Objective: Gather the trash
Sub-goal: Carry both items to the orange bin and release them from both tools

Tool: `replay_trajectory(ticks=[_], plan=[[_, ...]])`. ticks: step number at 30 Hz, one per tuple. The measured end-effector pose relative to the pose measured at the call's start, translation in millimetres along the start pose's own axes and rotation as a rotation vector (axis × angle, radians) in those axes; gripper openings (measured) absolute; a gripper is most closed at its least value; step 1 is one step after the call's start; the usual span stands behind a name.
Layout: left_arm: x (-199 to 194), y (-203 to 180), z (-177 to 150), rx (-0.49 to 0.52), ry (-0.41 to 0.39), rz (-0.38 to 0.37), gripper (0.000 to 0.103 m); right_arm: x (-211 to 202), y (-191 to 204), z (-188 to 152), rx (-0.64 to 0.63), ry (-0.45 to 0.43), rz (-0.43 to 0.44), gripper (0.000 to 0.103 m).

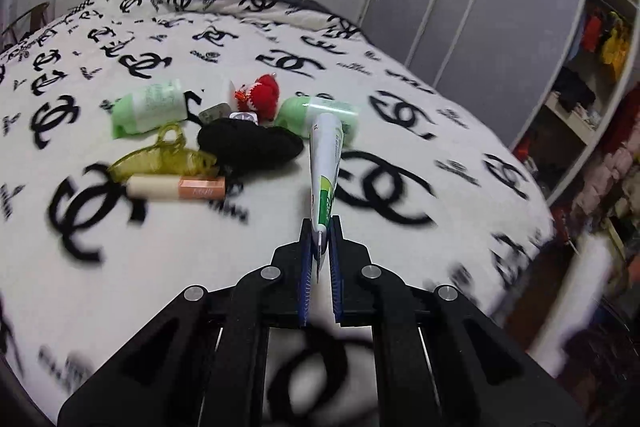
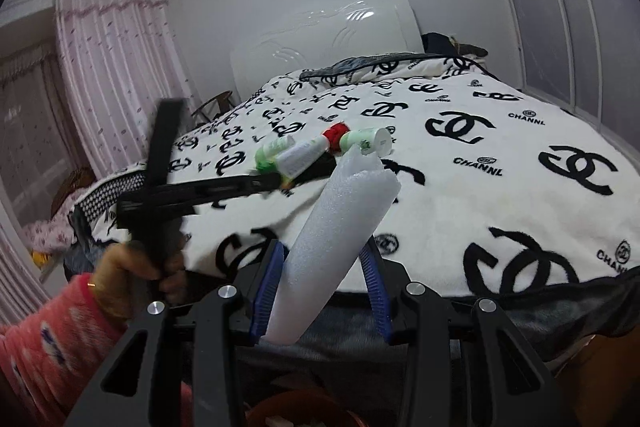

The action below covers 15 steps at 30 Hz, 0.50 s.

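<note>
My left gripper (image 1: pixel 320 223) is shut on the flat end of a white and green tube (image 1: pixel 326 163), which sticks out forward above the bedspread (image 1: pixel 400 99). The tube (image 2: pixel 300 157) and the left gripper (image 2: pixel 276 179) also show in the right wrist view, blurred. Beyond them lies a small heap: two green packets (image 1: pixel 148 107) (image 1: pixel 296 109), a red knitted piece (image 1: pixel 262 97), a black cloth (image 1: pixel 248 145), a yellow hair claw (image 1: pixel 164 157) and a beige stick (image 1: pixel 176 187). My right gripper (image 2: pixel 324 247) is shut on a white foam tube (image 2: pixel 336 235), near the bed's edge.
A hand (image 2: pixel 132 275) in a pink sleeve holds the left gripper's handle. Grey sliding wardrobe doors (image 1: pixel 480 7) and open shelves of clothes (image 1: pixel 592 67) stand to the right of the bed. A white headboard (image 2: pixel 320 43) and pink curtains (image 2: pixel 112 75) are behind. A reddish container rim (image 2: pixel 304 407) shows below.
</note>
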<state>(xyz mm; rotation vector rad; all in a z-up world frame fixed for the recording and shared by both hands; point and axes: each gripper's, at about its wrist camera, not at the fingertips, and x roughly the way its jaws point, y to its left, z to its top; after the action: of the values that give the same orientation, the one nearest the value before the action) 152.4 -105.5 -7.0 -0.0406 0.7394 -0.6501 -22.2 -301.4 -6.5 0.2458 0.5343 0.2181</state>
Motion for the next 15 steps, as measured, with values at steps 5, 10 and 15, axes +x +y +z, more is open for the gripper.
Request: replay_trajectory(ticks=[5,10,15], plan=[[-73,-20,-54,0.062,0.029,-0.024,0.008,-23,18,-19,-0.070,0.037,0.033,0.040],[-103,-32,-120,0.092,0.140,-0.005,0.008,-29,40,-65,-0.154,0.148,0.065,0.040],[-81,-20,-195,0.021,0.309,-0.012,0.008,8,42,-125,-0.126,0.367,0.072,0.040]])
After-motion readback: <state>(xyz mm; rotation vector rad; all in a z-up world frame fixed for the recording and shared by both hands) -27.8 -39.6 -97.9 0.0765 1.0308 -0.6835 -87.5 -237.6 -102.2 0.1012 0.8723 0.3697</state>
